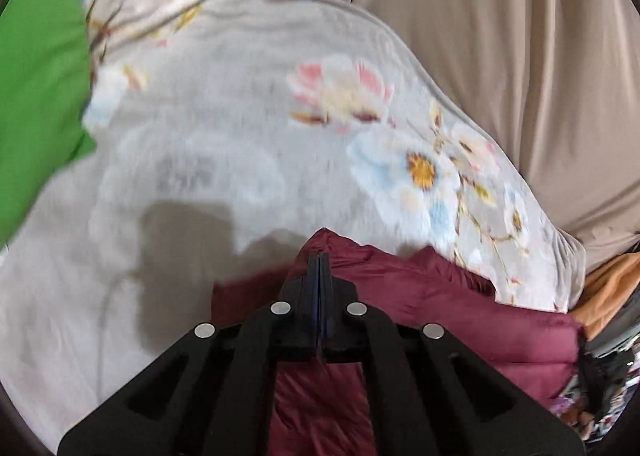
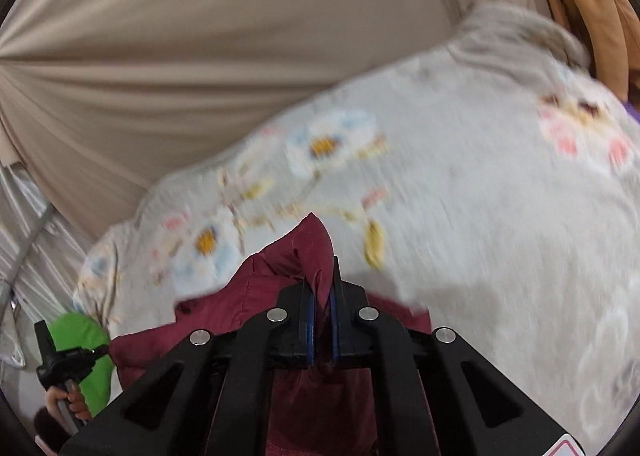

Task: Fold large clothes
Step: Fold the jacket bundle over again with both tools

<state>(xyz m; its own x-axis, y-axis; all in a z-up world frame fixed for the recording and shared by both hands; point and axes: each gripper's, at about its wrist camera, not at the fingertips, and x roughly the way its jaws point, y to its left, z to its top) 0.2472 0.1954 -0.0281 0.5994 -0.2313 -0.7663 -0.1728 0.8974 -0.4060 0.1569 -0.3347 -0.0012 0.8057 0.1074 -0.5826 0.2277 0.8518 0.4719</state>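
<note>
The floral blanket [image 1: 248, 143] covers the surface below me. The maroon garment [image 1: 420, 320] lies on it, lifted at two points. My left gripper [image 1: 319, 268] and right gripper [image 2: 322, 288] are each clamped on its fabric.

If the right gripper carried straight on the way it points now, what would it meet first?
Probably the floral blanket: past the maroon garment pinched in the right gripper, it fills the view directly ahead, though blur hides how far off it lies.
</note>
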